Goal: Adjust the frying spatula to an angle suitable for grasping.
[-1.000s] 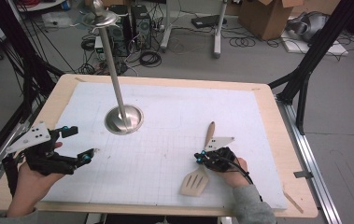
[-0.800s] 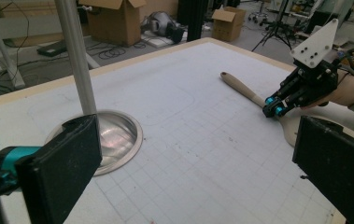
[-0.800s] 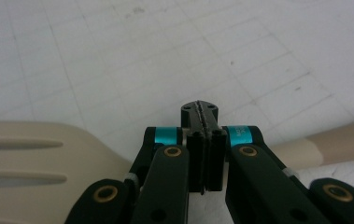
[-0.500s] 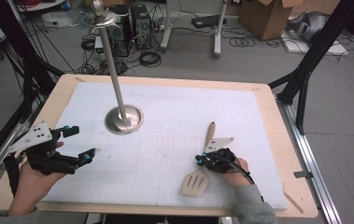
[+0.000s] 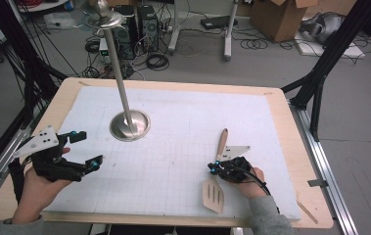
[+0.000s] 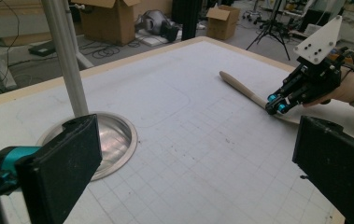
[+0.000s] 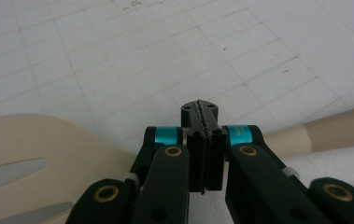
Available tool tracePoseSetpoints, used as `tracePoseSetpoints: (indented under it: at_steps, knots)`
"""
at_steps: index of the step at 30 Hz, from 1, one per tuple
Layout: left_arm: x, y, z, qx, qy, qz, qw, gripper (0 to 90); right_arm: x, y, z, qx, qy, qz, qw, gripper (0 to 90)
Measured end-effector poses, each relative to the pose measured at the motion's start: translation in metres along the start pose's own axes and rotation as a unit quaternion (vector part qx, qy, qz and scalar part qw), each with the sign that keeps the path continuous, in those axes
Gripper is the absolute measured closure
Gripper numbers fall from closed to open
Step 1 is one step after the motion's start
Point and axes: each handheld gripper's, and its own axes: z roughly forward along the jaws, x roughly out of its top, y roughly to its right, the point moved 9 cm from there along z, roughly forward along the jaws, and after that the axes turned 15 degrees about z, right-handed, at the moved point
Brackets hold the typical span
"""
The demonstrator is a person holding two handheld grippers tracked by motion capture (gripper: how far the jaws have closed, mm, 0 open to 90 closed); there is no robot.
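Right hand-held gripper [image 5: 214, 169] sits low on the white gridded worktop [image 5: 183, 147], its jaws pressed together over the neck of a pale wooden slotted spatula [image 5: 216, 183]. The right gripper view shows the pads [image 7: 204, 140] meeting with the spatula's neck passing underneath them, so whether any wood is actually pinched cannot be told. The spatula lies flat near the person's edge, blade toward the person, handle pointing away. To lift it cleanly, my judgement is that the jaws should part, drop either side of the neck and close squarely before rising, lest the blade pivot. Left hand-held gripper [image 5: 87, 149] hovers with jaws wide and nothing between them, well apart from the spatula. Farther off stands a shiny metal pole on a round dished base [image 5: 129, 125]. From the left gripper view, the right hand-held gripper [image 6: 277, 103] shows tipped down onto the handle, an angle that the high view flattens.
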Motion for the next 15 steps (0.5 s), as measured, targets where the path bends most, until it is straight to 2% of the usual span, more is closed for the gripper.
tracePoseSetpoints:
  at_steps: [15]
  knots:
    - [0.001, -0.002, -0.003, 0.002, 0.005, -0.002, 1.0, 1.8, -0.013, 0.004, -0.014, 0.009, 0.006, 0.01, 0.9999, 90.0]
